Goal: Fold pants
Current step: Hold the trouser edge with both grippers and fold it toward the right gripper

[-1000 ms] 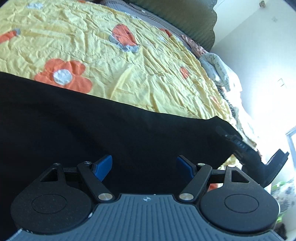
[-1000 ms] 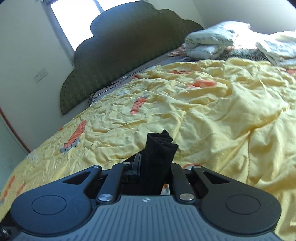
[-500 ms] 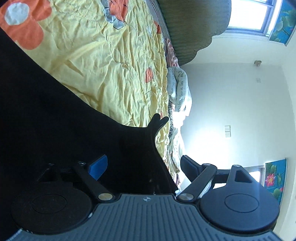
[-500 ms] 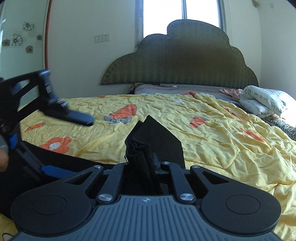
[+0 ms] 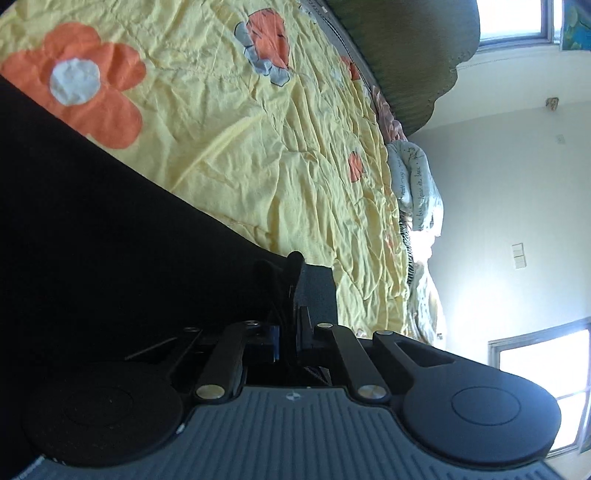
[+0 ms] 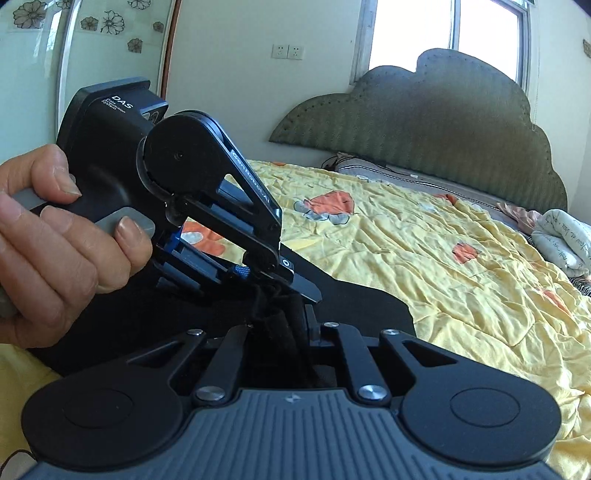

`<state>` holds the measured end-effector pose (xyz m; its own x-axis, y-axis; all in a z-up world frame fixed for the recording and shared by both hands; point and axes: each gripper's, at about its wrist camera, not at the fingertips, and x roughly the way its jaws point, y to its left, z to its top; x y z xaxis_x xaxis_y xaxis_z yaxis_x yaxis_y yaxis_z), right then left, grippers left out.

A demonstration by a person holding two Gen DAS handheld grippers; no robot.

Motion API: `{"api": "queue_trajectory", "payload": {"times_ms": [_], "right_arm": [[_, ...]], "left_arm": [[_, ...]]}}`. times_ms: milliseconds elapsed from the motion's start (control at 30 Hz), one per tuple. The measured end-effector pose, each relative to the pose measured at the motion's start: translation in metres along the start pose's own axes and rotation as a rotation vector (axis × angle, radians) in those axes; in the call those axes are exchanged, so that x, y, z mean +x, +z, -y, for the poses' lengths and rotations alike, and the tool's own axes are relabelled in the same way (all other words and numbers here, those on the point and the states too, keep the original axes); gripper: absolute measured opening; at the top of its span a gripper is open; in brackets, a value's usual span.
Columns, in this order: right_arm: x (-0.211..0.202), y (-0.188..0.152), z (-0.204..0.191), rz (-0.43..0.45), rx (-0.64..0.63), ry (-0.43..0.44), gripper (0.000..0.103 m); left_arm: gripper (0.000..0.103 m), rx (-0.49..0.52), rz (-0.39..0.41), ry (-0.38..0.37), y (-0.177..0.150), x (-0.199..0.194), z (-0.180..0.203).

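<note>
Now both claws are meeting over the black pants (image 5: 110, 240), which are lying on the yellow bedspread (image 5: 280, 162) with orange flowers. In the left wrist view the left claw (image 5: 291, 295) is standing with its fingers pressed together, and a bunched edge of the black cloth is sitting between them. The rest of the pants is spreading as a wide dark area to the left of this claw, across the bed.

In the right wrist view the right claw (image 6: 284, 325) is also closed, and it is pinching a rolled bunch of the same pants (image 6: 351, 299). Just above and in front of it, the left claw (image 6: 295, 280) is coming in from the left side, tilted downward, and its tip is touching the same bunch of fabric. The person's left hand (image 6: 55, 236) is wrapping around the handle of that device, with the fingers on the grey trigger.

Behind the bedspread, the green headboard (image 6: 424, 136) is standing against the wall, under a bright window (image 6: 447, 33). A folded white blanket (image 6: 565, 236) is lying at the far right side of the bed.
</note>
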<state>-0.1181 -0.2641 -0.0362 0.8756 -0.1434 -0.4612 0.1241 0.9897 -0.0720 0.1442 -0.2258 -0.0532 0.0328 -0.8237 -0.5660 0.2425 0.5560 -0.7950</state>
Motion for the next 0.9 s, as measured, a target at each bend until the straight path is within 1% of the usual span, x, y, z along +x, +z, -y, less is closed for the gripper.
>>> {"api": "queue_trajectory", "payload": {"times_ms": [200,267,333,600,900], "right_arm": [[0.004,0.004,-0.019,-0.006,-0.035,0.028,0.009],[0.005,0.004,-0.026,-0.008,-0.039,0.043,0.009],[0.006,0.005,-0.032,-0.01,-0.055,0.054,0.009],[0.013,0.012,-0.062,-0.015,-0.098,0.107,0.009],[0.034,0.024,-0.089,-0.019,-0.124,0.197,0.009]], "left_arm": [[0.004,0.248,0.092,0.146,-0.011,-0.026,0.014],[0.004,0.31,0.118,0.186,-0.015,-0.035,0.014],[0.004,0.352,0.141,0.213,-0.019,-0.043,0.014],[0.005,0.434,0.186,0.272,-0.02,-0.076,0.002],[0.005,0.527,0.262,0.381,-0.016,-0.107,-0.013]]}}
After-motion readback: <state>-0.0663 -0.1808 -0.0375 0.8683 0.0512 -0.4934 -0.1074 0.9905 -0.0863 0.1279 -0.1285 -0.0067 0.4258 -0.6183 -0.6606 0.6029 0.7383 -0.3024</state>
